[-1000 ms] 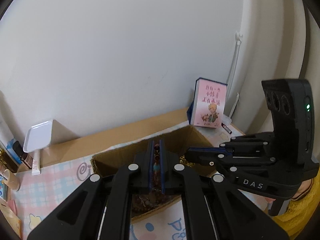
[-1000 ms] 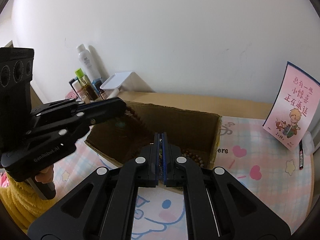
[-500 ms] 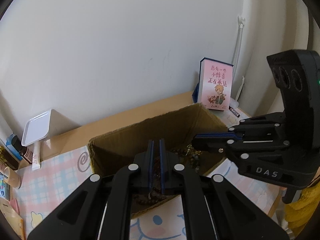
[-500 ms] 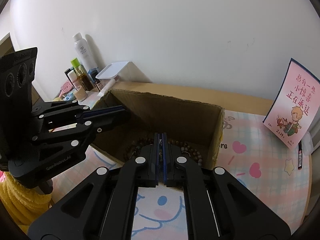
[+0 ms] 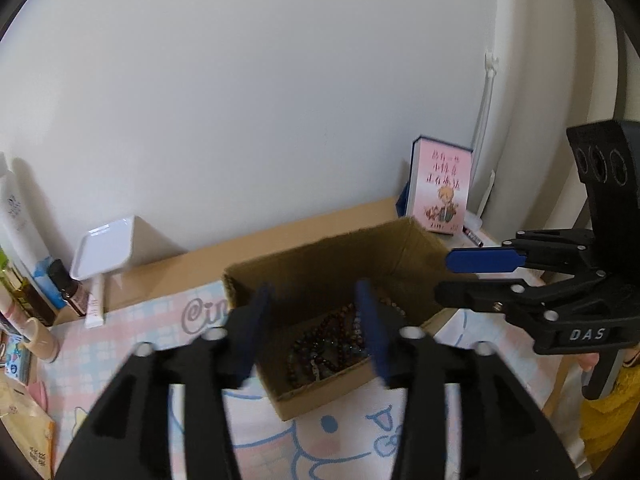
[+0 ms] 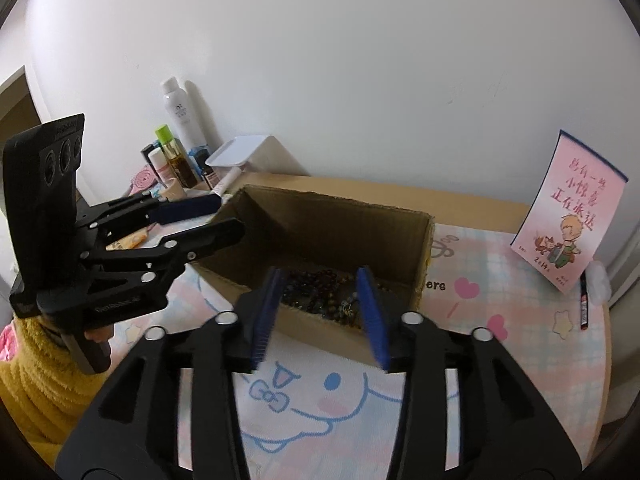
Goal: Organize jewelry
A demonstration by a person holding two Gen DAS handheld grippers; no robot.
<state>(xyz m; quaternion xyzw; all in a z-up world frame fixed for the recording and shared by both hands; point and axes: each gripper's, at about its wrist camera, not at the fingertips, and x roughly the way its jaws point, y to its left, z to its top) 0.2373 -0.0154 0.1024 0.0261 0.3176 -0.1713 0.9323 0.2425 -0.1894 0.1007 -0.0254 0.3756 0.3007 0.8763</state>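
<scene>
Left gripper [image 5: 316, 320] fingers are being opened, about half wide, nothing between them; beads are seen through the gap only. Right gripper [image 6: 324, 312] fingers are likewise being opened to a medium gap, nothing being held. Both are being held above the cardboard box [image 6: 420, 248], apart from it, pointed down into it.

Jewelry: the bead strings [image 6: 320, 288] are lying piled on the box floor, toward its near wall. The box is sitting mid-bench on a cartoon mat [image 6: 320, 392], with a cardboard sheet [image 5: 320, 224] lying behind it along the bench's far edge by the wall.

Risks, as judged:
- Strands look tangled; if one is pinched, others are likely being dragged up with it, or the light box is being lifted or shifted.
- Both grippers are being worked over one small opening; the fingers could be knocked together or caught on a box wall.
- Round beads could be squeezed out of flat pads.

View differences: the bottles [image 6: 176, 152] at the bench's far left corner are shown fully only in the right wrist view, as is the yellow sleeve [image 6: 36, 380] behind the left gripper. The pink book [image 5: 444, 188] is shown with its blue spine only in the left wrist view.
</scene>
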